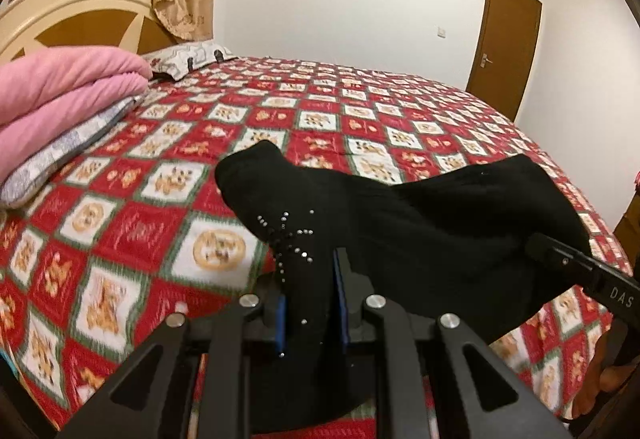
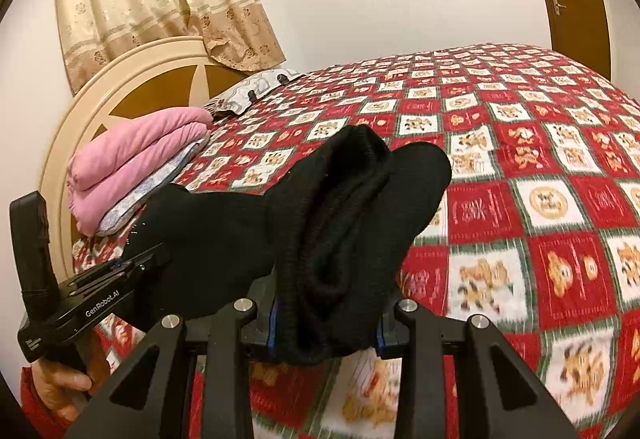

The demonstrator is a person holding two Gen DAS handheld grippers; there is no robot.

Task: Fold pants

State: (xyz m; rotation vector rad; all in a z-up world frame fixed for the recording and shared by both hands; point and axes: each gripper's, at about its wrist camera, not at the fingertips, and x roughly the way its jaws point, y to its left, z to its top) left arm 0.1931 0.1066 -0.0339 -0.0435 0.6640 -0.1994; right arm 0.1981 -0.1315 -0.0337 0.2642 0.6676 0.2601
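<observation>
Bedroom with a bed [image 1: 168, 175] under a red checked cover, pink bedding [image 1: 68, 87] stacked by its headboard. Left wrist view: black pants [image 1: 420, 223] are bunched and lifted above the bed, and the left hand-held gripper [image 1: 310, 299] is clenched on a studded part of them. Right wrist view: the right hand-held gripper [image 2: 326, 331] is clenched on a thick ribbed bundle of the pants [image 2: 352, 207]. Judging by this, a fold is being carried; next, lower the cloth flat onto the bed.
</observation>
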